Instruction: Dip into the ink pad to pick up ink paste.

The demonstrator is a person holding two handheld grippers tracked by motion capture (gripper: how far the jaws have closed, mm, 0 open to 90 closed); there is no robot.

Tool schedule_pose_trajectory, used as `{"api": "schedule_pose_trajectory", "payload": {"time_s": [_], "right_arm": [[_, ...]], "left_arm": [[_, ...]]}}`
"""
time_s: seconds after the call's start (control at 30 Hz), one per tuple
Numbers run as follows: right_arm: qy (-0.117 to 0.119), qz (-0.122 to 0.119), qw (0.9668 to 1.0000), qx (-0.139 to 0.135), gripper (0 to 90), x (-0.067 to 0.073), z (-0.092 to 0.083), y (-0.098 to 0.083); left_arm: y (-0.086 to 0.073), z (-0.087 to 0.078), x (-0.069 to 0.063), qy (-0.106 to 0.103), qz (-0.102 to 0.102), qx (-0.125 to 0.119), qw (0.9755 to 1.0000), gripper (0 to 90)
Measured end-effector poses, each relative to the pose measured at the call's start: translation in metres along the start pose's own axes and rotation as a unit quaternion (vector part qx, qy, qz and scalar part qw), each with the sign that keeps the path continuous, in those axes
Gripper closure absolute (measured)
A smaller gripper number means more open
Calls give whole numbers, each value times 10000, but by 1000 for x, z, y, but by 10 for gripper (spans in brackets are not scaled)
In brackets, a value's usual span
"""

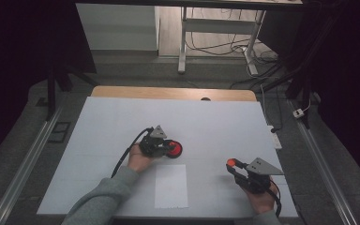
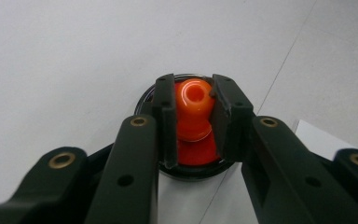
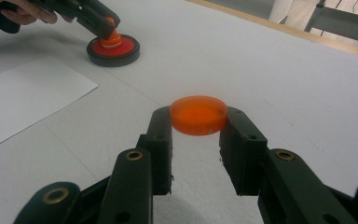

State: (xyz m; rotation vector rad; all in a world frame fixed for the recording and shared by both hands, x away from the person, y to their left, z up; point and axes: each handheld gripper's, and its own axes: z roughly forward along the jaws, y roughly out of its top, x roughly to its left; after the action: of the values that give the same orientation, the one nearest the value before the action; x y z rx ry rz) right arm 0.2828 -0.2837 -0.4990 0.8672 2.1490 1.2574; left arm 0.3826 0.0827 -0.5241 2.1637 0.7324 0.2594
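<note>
In the high view, your left gripper (image 1: 165, 146) sits at the centre of the frame, its fingers pointing right and clamped on an orange knob that stands on a red disc in a black ring (image 1: 176, 149). Your right gripper (image 1: 234, 166) is at the lower right, well apart, holding a small orange cap (image 1: 231, 162) at its tips. A white paper sheet (image 1: 171, 185) lies on the surface (image 1: 215, 126) between them, low in the frame.

In the left gripper view, your fingers (image 2: 167, 116) grip the orange knob (image 2: 194, 112) from both sides; its axis stands upright and its hollow top faces up.

In the right gripper view, your fingers (image 3: 161, 135) pinch the orange cap (image 3: 198, 114) by its rim, held flat. The knob lies toward the upper left of the frame, so I judge the cap must travel that way, and the right hand is the one to carry it.
</note>
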Motion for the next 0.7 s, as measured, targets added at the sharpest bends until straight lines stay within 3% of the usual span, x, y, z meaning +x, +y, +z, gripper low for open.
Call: {"api": "schedule_pose_trajectory", "payload": {"time_s": [0.27,0.47,0.7], "right_arm": [[3,-5,10000,-19,644,0,0,0],[-11,-6,10000,-1,644,-1,0,0],[8,-9,10000,-36,644,0,-1,1]], "left_arm": [[2,-1,0,-2,-15,32,10000,724],[5,-14,2,-197,-163,-410,9988,723],[7,-19,-2,-293,-168,-444,9984,723]]}}
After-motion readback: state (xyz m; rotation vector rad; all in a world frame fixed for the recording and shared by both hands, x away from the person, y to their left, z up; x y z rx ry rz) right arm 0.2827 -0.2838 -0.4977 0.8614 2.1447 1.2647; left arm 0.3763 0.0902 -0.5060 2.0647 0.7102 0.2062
